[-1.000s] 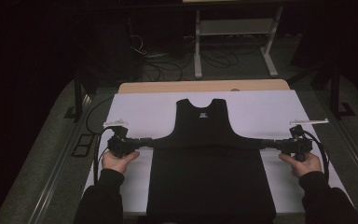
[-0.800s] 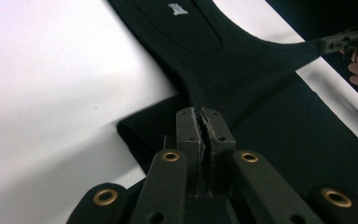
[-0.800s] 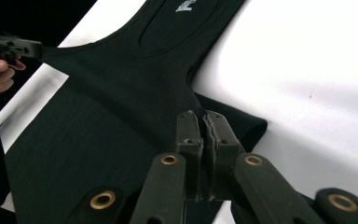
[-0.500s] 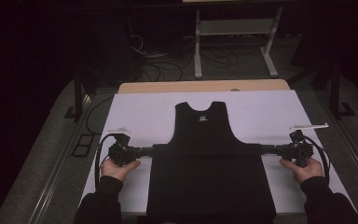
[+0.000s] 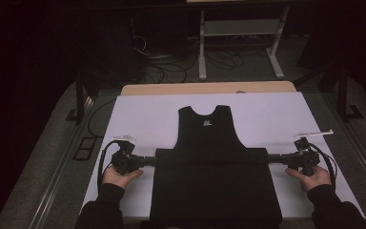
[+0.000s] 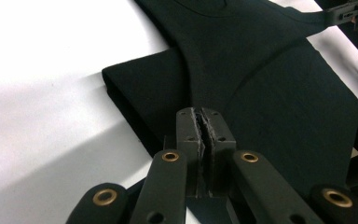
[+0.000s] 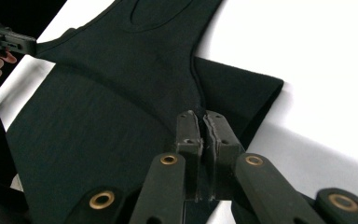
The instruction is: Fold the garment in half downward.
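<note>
At the left of the high view, the person's left hand lies palm-up, low on the white-covered bench, its dark sleeve coming in from the near edge. It cradles the left claw, which points level toward the right. The left gripper view shows that claw's jaws pressed together on a pinch of black fabric at the edge of the black tank top.

The tank top lies flat in the middle of the bench, neckline and straps toward the far side, hem at the near edge. A sleeve-like flap of the same black cloth juts out from under it on either side; whether this is a folded part of the garment or a second layer is hard to tell.

At the right, the right hand mirrors the left, palm-up and low, its sleeve entering from the near right corner. The right claw points level toward the left, and the right gripper view shows its jaws clamped together on the tank top's opposite edge.
</note>
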### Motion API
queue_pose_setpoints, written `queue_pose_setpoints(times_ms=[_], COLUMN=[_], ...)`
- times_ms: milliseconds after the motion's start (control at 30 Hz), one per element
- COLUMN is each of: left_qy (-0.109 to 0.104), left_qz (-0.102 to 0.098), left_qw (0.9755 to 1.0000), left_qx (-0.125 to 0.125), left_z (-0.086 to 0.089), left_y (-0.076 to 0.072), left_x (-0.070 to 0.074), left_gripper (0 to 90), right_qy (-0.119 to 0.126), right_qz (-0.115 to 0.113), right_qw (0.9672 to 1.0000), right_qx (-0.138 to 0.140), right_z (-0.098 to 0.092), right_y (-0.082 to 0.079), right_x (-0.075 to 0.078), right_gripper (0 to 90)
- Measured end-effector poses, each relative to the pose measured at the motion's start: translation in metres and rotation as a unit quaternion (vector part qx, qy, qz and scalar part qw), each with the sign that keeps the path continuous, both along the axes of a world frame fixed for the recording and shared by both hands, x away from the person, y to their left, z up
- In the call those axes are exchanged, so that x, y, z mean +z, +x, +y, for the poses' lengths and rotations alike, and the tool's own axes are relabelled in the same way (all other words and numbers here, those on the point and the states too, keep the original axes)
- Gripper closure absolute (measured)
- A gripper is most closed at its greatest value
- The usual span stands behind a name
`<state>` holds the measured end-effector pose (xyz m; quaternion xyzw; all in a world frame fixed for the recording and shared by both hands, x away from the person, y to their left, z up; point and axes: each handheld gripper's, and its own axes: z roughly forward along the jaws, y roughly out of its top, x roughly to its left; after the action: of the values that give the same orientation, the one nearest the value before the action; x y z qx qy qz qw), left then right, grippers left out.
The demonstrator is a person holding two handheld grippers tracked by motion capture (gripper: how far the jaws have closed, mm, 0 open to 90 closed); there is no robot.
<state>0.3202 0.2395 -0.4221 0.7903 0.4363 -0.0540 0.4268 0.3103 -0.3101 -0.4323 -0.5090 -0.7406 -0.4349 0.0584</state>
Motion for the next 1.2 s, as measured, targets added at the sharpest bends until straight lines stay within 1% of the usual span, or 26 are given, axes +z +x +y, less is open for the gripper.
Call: queue_pose_setpoints(times_ms=[100, 233, 333, 467, 600, 800, 833, 933, 1200], left_qy=[-0.001, 0.000, 0.002, 0.004, 0.007, 0.005, 0.006, 0.008, 0.010], left_qz=[0.001, 0.004, 0.006, 0.012, 0.019, 0.027, 0.028, 0.034, 0.037], left_qw=[1.0000, 1.0000, 1.0000, 0.9999, 0.9998, 0.9996, 0.9996, 0.9994, 0.9993], left_qx=[-0.002, -0.002, -0.003, -0.005, -0.001, 0.003, 0.003, 0.003, 0.004], left_z=[0.001, 0.001, 0.000, 0.000, 0.001, 0.003, 0.003, 0.003, 0.004], left_y=[-0.001, -0.003, -0.005, -0.006, -0.007, -0.009, -0.009, -0.009, -0.010], left_x=[0.000, -0.001, -0.001, -0.002, -0.004, -0.005, -0.005, -0.006, -0.007], left_gripper=[85.5, 85.5, 85.5, 85.4, 85.4, 85.4, 85.4, 85.4, 85.2], right_qy=[0.004, 0.005, 0.005, 0.005, 0.005, 0.003, 0.002, 0.002, -0.001], right_qz=[0.001, 0.010, 0.013, 0.017, 0.019, 0.025, 0.029, 0.029, 0.038], right_qw=[1.0000, 0.9999, 0.9999, 0.9998, 0.9998, 0.9997, 0.9996, 0.9996, 0.9993], right_qx=[-0.003, -0.005, -0.002, -0.001, 0.001, 0.000, 0.000, 0.000, 0.001], right_z=[-0.002, -0.002, -0.002, -0.002, -0.002, -0.003, -0.003, -0.003, -0.003], right_y=[-0.003, -0.006, -0.009, -0.011, -0.013, -0.016, -0.017, -0.017, -0.021], right_x=[-0.001, -0.001, -0.001, -0.001, -0.001, -0.002, -0.002, -0.003, -0.004], right_gripper=[83.8, 83.8, 83.8, 83.8, 83.8, 83.8, 83.8, 83.8, 83.7])
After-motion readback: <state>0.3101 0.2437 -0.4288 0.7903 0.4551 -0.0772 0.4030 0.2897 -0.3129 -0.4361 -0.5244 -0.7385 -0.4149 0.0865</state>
